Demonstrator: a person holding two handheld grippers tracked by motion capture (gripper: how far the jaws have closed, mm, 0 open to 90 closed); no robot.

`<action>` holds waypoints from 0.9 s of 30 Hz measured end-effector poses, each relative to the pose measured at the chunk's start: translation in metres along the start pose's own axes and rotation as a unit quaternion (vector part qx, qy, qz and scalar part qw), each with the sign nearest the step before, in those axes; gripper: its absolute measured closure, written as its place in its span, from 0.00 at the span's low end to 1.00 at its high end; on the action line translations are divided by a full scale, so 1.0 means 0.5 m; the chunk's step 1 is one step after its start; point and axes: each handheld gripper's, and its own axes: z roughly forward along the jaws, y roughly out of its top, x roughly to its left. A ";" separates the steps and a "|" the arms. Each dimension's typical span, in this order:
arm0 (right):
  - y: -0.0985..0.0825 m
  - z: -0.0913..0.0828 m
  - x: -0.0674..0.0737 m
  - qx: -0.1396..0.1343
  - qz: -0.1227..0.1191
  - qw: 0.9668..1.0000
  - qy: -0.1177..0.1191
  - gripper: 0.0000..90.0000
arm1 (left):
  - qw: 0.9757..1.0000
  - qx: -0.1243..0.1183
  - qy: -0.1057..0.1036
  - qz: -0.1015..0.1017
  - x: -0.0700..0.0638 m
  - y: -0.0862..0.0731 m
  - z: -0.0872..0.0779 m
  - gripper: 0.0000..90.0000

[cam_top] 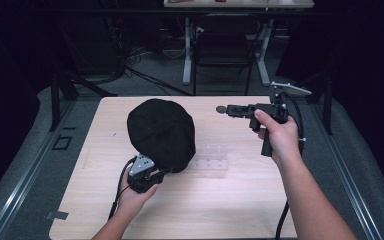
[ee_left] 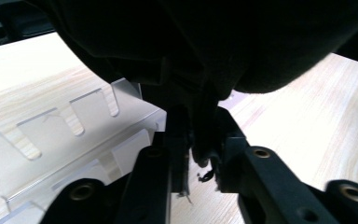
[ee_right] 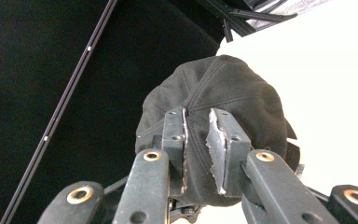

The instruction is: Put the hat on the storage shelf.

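Dark curtains are closing in the scene, with a chair and desk legs standing beyond the pale wooden tabletop. Sitting left of centre on that tabletop is a black cap, its near edge overhanging a clear plastic slotted rack that is lying just to its right. Down at the cap's near edge, the left tongs are sitting with a fold of the cap's fabric between the jaws, which are standing narrow; whether the pads are pressing on it I cannot tell. Over on the right, the right tongs are hovering level, well apart from the cap, pointing towards it, jaws a narrow gap apart and holding nothing. Just beyond their tips, a small dark disc is lying.
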 end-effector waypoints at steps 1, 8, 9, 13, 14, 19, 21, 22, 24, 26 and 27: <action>0.000 0.000 0.000 0.000 0.000 1.000 0.000 0.85 | 1.000 0.000 0.000 0.000 0.000 0.000 0.000 0.84; -0.017 -0.021 -0.007 -0.013 -0.019 0.999 -0.030 0.85 | 1.000 -0.005 0.011 -0.020 0.005 0.001 -0.023 0.72; -0.020 -0.023 -0.009 -0.015 -0.018 0.999 -0.032 0.85 | 1.000 -0.007 0.012 -0.020 0.008 0.001 -0.025 0.70; -0.028 -0.035 -0.015 -0.019 -0.031 0.998 -0.051 0.85 | 0.999 -0.001 -0.001 -0.036 0.026 0.001 -0.036 0.62; -0.029 -0.038 -0.015 -0.021 -0.033 0.998 -0.054 0.85 | 0.999 -0.003 -0.001 -0.039 0.028 0.000 -0.037 0.60; -0.043 -0.051 -0.023 -0.021 -0.038 0.997 -0.067 0.84 | 0.999 0.003 -0.004 -0.038 0.031 -0.001 -0.055 0.57; -0.050 -0.058 -0.028 -0.022 -0.042 0.996 -0.075 0.84 | 0.999 -0.003 -0.004 -0.044 0.032 -0.001 -0.063 0.56; -0.054 -0.061 -0.031 -0.022 -0.042 0.996 -0.078 0.84 | 0.999 -0.003 -0.002 -0.047 0.034 -0.001 -0.068 0.56; -0.061 -0.069 -0.037 -0.023 -0.044 0.995 -0.083 0.84 | 0.999 -0.004 0.002 -0.047 0.038 -0.002 -0.079 0.55; -0.070 -0.077 -0.044 -0.027 -0.047 0.995 -0.087 0.84 | 0.999 0.002 0.018 -0.043 0.046 -0.006 -0.088 0.55; -0.075 -0.080 -0.047 -0.027 -0.049 0.994 -0.091 0.84 | 0.999 0.008 0.026 -0.043 0.052 -0.009 -0.092 0.54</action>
